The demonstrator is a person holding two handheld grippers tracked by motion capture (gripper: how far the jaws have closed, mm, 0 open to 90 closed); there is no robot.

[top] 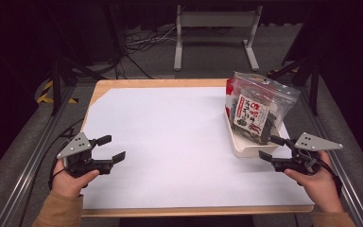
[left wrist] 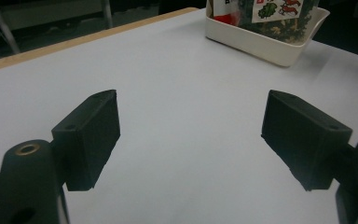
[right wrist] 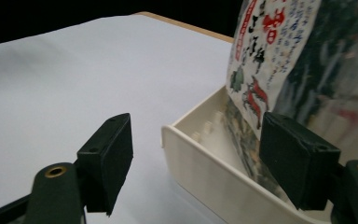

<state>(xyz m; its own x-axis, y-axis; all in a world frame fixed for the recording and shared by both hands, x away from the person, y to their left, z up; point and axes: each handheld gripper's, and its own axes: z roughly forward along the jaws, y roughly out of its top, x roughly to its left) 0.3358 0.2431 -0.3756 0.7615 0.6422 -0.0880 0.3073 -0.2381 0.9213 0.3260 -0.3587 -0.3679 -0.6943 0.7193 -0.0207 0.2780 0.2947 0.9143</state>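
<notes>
A cream plastic tray [top: 240, 148] sits at the table's right side, and a clear zip bag [top: 260, 106] of dark dried food with a red-and-white label stands upright in it. My right gripper [top: 269, 147] is open beside the tray's near right corner. In the right gripper view, the right gripper [right wrist: 196, 154] has one jaw outside the tray wall [right wrist: 205, 175] and the other in front of the bag [right wrist: 279, 56]. My left gripper [top: 114, 147] is open over bare table at the near left. In the left gripper view, the left gripper [left wrist: 191, 135] holds nothing, with the tray [left wrist: 261, 44] and bag [left wrist: 265, 14] far ahead.
The table [top: 170, 137] has a white top with a wooden rim. Beyond its far edge stands a grey metal frame [top: 215, 35], with cables on the floor. Aluminium rails run along both sides.
</notes>
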